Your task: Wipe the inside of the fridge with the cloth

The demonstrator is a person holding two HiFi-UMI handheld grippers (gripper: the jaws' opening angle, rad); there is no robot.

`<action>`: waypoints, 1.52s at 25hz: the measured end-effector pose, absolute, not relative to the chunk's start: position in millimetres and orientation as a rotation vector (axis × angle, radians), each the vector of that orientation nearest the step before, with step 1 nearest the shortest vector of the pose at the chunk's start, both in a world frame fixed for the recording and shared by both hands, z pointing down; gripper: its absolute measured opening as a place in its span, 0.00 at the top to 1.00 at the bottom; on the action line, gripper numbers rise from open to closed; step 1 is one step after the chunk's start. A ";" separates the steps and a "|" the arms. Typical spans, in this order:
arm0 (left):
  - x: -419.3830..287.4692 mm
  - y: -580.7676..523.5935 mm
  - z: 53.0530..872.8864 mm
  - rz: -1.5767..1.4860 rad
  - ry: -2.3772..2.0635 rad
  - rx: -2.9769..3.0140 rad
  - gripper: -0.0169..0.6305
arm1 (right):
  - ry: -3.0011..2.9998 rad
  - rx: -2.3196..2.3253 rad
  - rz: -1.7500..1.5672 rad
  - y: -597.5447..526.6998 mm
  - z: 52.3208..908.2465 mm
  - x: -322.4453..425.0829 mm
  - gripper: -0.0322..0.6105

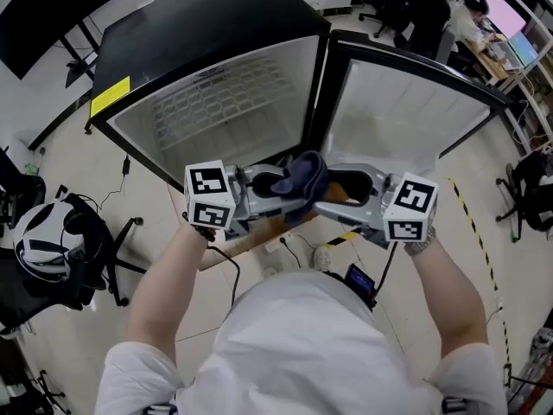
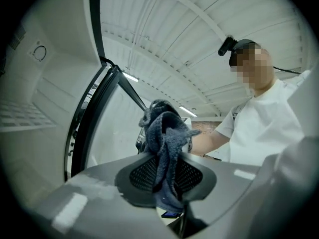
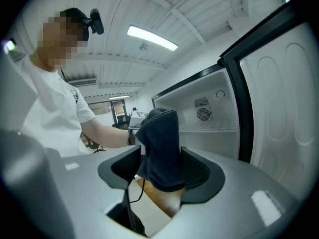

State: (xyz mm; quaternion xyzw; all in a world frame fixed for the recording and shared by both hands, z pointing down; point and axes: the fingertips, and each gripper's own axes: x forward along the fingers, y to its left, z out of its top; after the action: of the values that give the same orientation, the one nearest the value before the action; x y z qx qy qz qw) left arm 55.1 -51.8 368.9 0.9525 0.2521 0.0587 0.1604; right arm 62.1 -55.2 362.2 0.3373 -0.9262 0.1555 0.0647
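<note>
A dark blue cloth [image 1: 301,178] hangs bunched between my two grippers, which face each other in front of the open fridge [image 1: 216,24]. My left gripper [image 1: 289,193] is shut on the cloth [image 2: 164,133], whose folds stick out past the pads. My right gripper [image 1: 335,190] stands open. The cloth [image 3: 162,148] sits between its jaws, lying against the right pad, with a gap on the left side. The fridge's white inside holds a wire shelf [image 1: 216,102] and a fan grille [image 3: 202,113] on its back wall.
The fridge door [image 1: 406,102] stands swung open to the right. A chair with a black-and-white helmet [image 1: 47,240] is at the left. A wooden board [image 1: 259,236] and cables lie on the floor below the grippers. Yellow-black tape [image 1: 471,223] runs along the right.
</note>
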 end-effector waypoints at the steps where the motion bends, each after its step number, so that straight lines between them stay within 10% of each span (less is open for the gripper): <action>1: 53.2 -48.7 367.3 0.172 0.748 2.711 0.85 | -2.806 1.013 0.477 -52.0 360.8 59.7 0.56; 22: 61.8 -22.7 366.2 0.311 0.941 2.660 0.83 | -2.801 1.070 0.432 -25.9 357.3 62.1 0.82; 38: 126.9 -117.2 388.1 0.099 0.081 2.868 0.59 | -2.461 1.652 0.121 -64.1 346.0 171.8 0.84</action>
State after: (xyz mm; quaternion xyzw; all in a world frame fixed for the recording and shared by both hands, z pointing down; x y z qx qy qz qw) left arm 126.9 -117.2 388.1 0.9898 0.0280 0.0341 0.1351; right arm 171.8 -64.1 346.0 0.5547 -0.8265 0.0407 0.0876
